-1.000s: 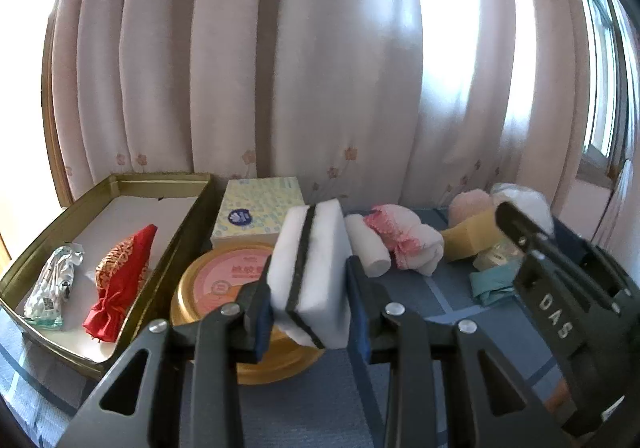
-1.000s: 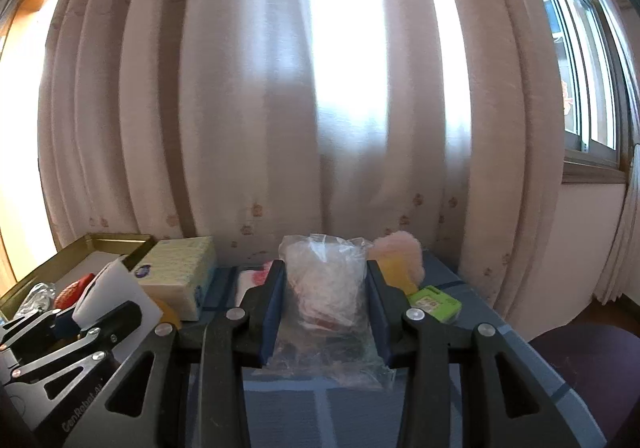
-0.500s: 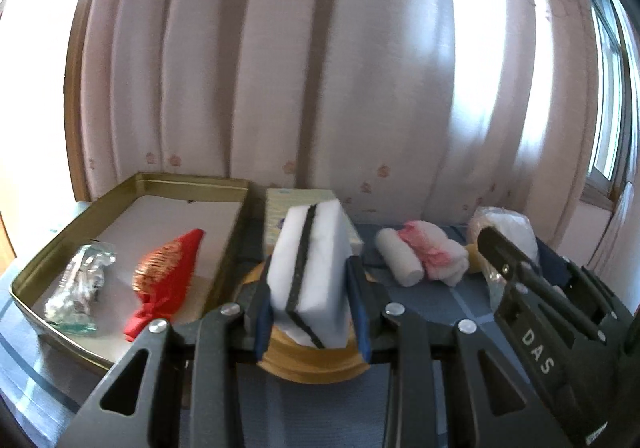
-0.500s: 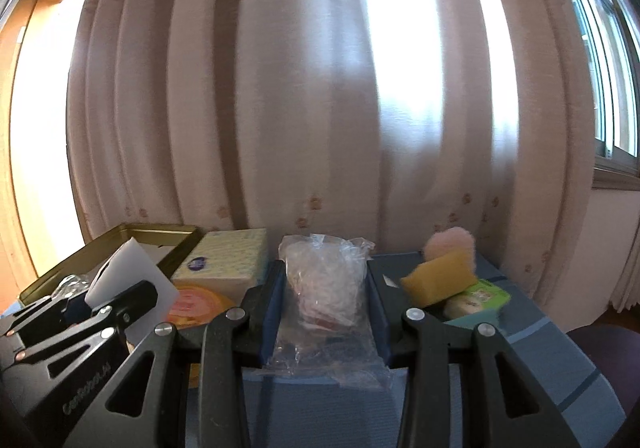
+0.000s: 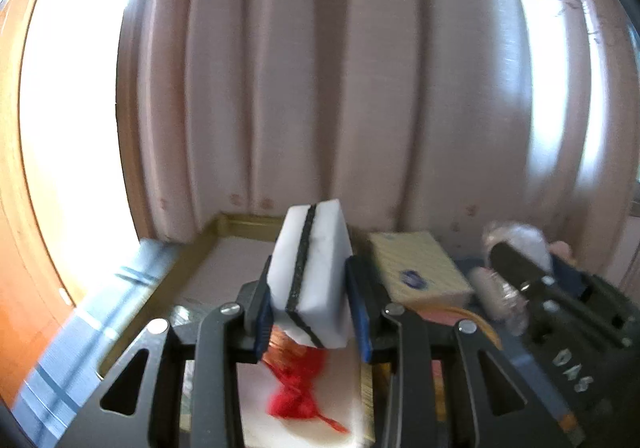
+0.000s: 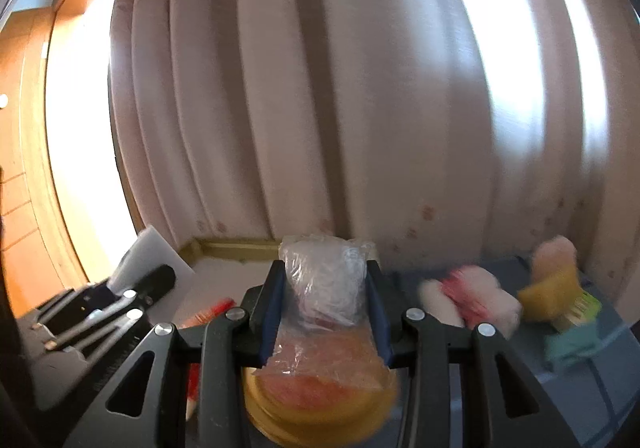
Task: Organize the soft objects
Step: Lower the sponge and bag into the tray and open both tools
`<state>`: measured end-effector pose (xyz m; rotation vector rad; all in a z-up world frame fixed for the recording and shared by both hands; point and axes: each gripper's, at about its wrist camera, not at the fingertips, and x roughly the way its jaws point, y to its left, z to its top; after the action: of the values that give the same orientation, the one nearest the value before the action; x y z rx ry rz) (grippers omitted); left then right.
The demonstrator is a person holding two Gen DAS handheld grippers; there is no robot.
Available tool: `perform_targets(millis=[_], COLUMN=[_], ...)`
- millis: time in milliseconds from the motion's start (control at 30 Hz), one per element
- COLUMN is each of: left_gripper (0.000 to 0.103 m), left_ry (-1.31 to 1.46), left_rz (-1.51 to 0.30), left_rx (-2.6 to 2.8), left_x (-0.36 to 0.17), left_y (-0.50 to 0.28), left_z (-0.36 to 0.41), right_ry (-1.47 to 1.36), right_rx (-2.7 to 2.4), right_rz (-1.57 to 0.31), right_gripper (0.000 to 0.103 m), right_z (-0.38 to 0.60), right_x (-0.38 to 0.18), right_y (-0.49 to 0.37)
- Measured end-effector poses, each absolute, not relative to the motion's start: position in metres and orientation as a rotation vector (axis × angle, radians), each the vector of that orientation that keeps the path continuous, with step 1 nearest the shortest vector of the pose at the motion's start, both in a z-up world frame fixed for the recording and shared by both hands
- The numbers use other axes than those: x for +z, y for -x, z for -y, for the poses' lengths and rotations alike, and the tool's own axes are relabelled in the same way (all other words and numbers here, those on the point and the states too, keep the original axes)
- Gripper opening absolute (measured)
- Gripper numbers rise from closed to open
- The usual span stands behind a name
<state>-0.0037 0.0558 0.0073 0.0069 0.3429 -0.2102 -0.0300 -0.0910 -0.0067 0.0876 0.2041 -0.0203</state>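
Left gripper pinching a white rectangular foam sponge with a black middle stripe, clamped across its flat faces and standing nearly upright, stripe toward the camera. Carried above the shallow gold-rimmed metal tray with a white liner, directly over a red tasselled fabric pouch lying on the liner. Probably lined up for release into the tray, apparently the collecting place for soft items. Motion blur throughout.

Right gripper closed on a crumpled clear plastic bag of white soft material, loose plastic hanging below. Held above a round yellow tin with a pink lid, just right of the tray, likely awaiting its turn.

Left behind on the blue-grey worktop: a pink and white rolled cloth bundle, a yellow sponge block. Beside the tray, a pale yellow tissue box.
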Motion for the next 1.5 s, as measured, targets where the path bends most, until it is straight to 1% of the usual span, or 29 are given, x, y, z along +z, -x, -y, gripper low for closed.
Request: perform_targets(millis=[167,500,700,900,967,1000,1033,1067,1100,1133,1167,1200,1267,1333,1500], left_gripper=[0.031,0.031,0.031,0.031,0.035,0.041,0.053,0.062,0.08,0.091,0.094,0.097,0.098,0.1,0.1], left_ry=[-0.04,-0.076,-0.089,-0.033,-0.045,-0.05,-0.054,-0.055,-0.057,-0.067,-0.077,-0.088,-0.089,-0.071,-0.053], left_rz=[-0.358,-0.435,-0.557,-0.632,-0.655,-0.664,-0.68,-0.695,-0.71,-0.733,-0.749,-0.766,-0.781,-0.782,-0.751], left_rx=[-0.137,-0.035,-0.006,0.014,0.035,0.047,0.064,0.067,0.07,0.077,0.083,0.086,0.059,0.027,0.026], left_x=[0.019,0.027,0.021,0.015,0.012,0.011,0.009,0.007,0.004,0.001,-0.002,-0.004,-0.007,-0.008,-0.005], left_y=[-0.029,-0.098,-0.144,-0.158,-0.163,-0.164,-0.165,-0.168,-0.171,-0.174,-0.176,-0.178,-0.178,-0.175,-0.172], left_z=[-0.074,-0.091,-0.094,-0.115,-0.118,-0.119,-0.12,-0.121,-0.123,-0.123,-0.122,-0.12,-0.117,-0.114,-0.114], right_ry=[-0.118,-0.152,-0.163,-0.162,-0.165,-0.168,-0.171,-0.173,-0.178,-0.186,-0.196,-0.202,-0.23,-0.244,-0.292], right_rx=[0.022,0.049,0.054,0.073,0.078,0.08,0.092,0.105,0.11,0.123,0.144,0.15,0.159,0.156,0.161], right_rz=[-0.206,-0.307,-0.395,-0.505,-0.536,-0.545,-0.557,-0.572,-0.579,-0.583,-0.585,-0.588,-0.576,-0.537,-0.439], right_gripper=[0.042,0.042,0.042,0.042,0.042,0.042,0.042,0.043,0.043,0.045,0.052,0.065,0.08,0.08,0.08], right_z=[0.069,0.047,0.045,0.035,0.033,0.03,0.031,0.029,0.028,0.027,0.025,0.023,0.025,0.026,0.035], right_x=[0.009,0.018,0.016,0.003,-0.002,-0.003,-0.006,-0.009,-0.01,-0.011,-0.01,-0.01,-0.008,-0.005,0.003], right_y=[0.0,-0.071,-0.111,-0.141,-0.15,-0.15,-0.154,-0.157,-0.157,-0.158,-0.158,-0.157,-0.153,-0.146,-0.124])
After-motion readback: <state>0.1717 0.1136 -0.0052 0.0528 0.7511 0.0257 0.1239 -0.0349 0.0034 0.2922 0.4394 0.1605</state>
